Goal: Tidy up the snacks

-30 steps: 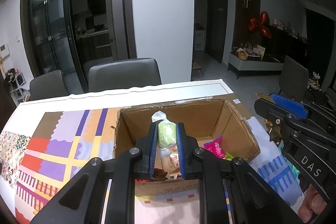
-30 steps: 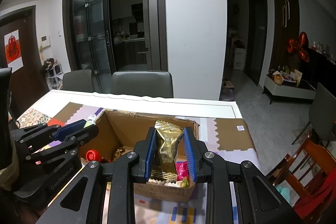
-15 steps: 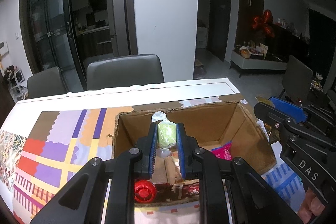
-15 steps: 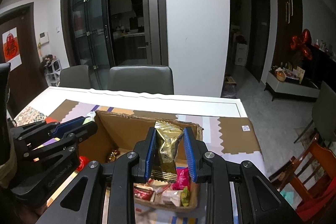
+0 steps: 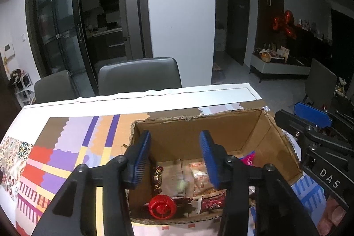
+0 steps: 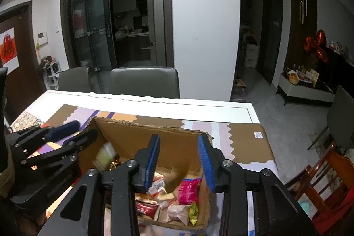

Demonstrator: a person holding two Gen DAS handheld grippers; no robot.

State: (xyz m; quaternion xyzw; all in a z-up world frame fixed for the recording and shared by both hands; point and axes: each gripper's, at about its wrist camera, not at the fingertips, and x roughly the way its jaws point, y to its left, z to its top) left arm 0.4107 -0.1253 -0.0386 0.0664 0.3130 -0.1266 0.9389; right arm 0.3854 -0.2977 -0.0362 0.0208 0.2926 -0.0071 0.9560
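Change: both grippers let go since 0.5 s ago; green and gold packets dropped.
Left gripper (image 5: pixel 174 158): wide open, empty, over box (image 5: pixel 199 127).
Right gripper (image 6: pixel 179 160): wide open, empty.
Snacks (image 6: pixel 188 189): in box; light, crinkly, slippery — pinch flat mid-body.
Views: left shows red cap (image 5: pixel 162 206); right shows green packet (image 6: pixel 105 155) mid-fall, blurred.
Far: chair (image 5: pixel 139 74).

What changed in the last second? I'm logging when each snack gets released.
Both grippers opened over the brown cardboard box. The left gripper let go of its pale green wrapped snack, caught blurred mid-fall. The right gripper dropped its gold foil packet, now a blur inside the box. Both grippers had also moved forward over the box. The box and the patterned table mat stayed put.
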